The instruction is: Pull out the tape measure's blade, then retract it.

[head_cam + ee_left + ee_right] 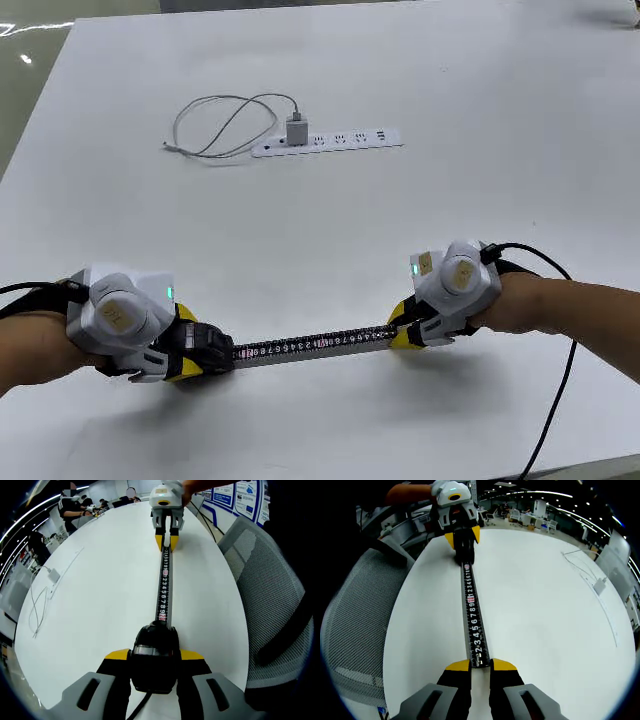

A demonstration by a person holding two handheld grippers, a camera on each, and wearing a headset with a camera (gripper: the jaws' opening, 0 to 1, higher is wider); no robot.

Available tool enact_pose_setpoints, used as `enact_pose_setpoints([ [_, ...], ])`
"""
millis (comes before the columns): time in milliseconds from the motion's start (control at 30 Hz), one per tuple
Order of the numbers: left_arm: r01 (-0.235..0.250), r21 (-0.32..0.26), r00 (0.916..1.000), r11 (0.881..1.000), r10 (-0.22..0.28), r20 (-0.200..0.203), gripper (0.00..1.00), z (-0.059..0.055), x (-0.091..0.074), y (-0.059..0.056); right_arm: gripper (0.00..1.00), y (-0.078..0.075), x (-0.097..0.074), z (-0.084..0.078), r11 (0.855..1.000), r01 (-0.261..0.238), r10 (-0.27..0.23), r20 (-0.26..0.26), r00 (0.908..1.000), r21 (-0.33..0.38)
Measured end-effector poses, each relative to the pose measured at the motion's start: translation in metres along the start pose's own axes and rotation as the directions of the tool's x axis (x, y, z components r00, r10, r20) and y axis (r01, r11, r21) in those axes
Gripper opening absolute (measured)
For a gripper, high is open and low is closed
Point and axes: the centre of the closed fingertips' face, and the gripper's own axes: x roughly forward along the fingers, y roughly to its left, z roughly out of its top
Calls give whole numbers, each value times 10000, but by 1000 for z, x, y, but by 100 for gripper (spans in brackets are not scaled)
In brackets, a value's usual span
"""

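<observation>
I see a broad white table (420, 200) from above through the headset. My left gripper (195, 352), a white and grey two-jaw tool with yellow tips, sits low on the left near the table's front edge. Its jaws are clamped on either side of a black, rounded plastic tape measure case (212, 350). From the case, a narrow metal blade (315, 345) printed with black and red numbers stretches out straight to the right. My right gripper (402, 337), the same make, has its yellow tips pinched together on the blade's far end. The two grippers face each other, well apart, with the drawn-out blade between them. The blade runs low over the table, and I cannot tell whether it touches the surface. In the left gripper view the case fills the gap between the jaws. Farther back on the table, well apart from the tape measure, lies a long white power strip (330, 141). A small white charger block (297, 130) is plugged into it, and a thin grey cable (225, 125) loops to its left. A grey mesh office chair (270, 590) stands beside the table.
</observation>
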Motion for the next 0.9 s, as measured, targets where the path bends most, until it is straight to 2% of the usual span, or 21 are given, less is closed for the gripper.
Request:
enact_pose_setpoints([
  [900, 7, 15, 10000, 10000, -7, 2, 30, 0, 0, 1, 9, -2, -5, -8, 9999, 26, -25, -52, 10000, 107],
])
